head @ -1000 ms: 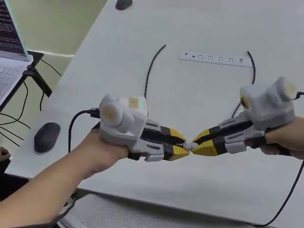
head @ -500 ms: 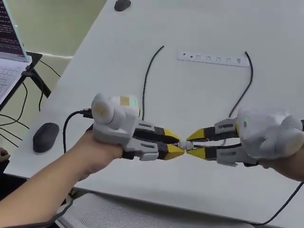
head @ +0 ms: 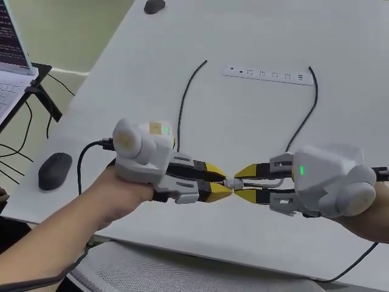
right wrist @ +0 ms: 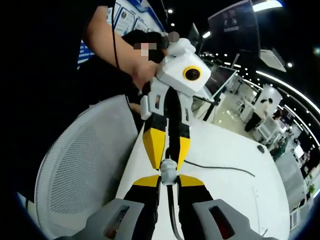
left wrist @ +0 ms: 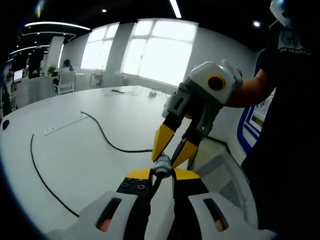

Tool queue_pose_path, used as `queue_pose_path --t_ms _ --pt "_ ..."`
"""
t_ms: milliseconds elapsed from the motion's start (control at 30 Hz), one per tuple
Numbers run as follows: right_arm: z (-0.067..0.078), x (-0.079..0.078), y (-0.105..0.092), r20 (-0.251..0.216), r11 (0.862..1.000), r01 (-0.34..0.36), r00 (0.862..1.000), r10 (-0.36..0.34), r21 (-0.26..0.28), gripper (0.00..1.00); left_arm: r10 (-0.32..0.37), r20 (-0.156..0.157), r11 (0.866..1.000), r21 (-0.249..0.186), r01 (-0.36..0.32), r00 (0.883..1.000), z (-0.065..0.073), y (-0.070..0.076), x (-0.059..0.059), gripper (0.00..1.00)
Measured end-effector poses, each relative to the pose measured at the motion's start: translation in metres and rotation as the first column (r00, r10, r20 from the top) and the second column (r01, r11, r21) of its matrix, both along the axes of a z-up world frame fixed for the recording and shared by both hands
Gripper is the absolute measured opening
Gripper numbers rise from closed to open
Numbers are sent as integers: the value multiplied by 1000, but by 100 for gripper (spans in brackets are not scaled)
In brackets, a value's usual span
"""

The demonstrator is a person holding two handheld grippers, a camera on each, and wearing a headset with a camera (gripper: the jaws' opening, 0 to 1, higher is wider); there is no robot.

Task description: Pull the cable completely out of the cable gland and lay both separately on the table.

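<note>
I see both grippers meeting tip to tip in the air over the near edge of the white table (head: 273,128). My left gripper (head: 223,185) has its yellow-tipped jaws drawn together on the small grey cable gland (right wrist: 168,171), which sits right where the two sets of tips touch. My right gripper (head: 240,183) faces it, jaws pinched in on the thin grey cable (head: 267,182); that cable runs back from the gland between the right jaws, so it is not yet out of the gland. Neither part lies on the table. Farther back on the table I see a long white power strip (head: 264,75) and a loose black cable (head: 184,103) near it. A black computer mouse (head: 55,171) rests by the left edge
</note>
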State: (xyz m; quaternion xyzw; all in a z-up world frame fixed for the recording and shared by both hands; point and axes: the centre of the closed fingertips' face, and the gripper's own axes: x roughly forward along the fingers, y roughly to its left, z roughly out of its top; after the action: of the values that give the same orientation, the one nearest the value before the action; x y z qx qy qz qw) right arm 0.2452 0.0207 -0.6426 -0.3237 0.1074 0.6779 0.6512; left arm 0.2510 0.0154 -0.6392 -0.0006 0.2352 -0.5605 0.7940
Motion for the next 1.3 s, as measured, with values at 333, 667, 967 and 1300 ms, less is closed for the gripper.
queue_pose_path --t_ms 333,667,967,1300 --pt "6 1 -3 -94 994 102 991 -99 28 14 10 32 1000 8 -10 999 4 4 2 15" --pt "6 20 -23 -102 932 362 928 -357 31 16 17 70 1000 16 -18 997 8 8 5 15" --pt "0 24 -18 -37 888 459 888 -458 39 13 18 81 1000 21 -20 997 8 11 8 15" --pt "4 21 -9 48 903 427 902 -429 47 3 7 74 1000 17 -8 997 9 7 9 15"
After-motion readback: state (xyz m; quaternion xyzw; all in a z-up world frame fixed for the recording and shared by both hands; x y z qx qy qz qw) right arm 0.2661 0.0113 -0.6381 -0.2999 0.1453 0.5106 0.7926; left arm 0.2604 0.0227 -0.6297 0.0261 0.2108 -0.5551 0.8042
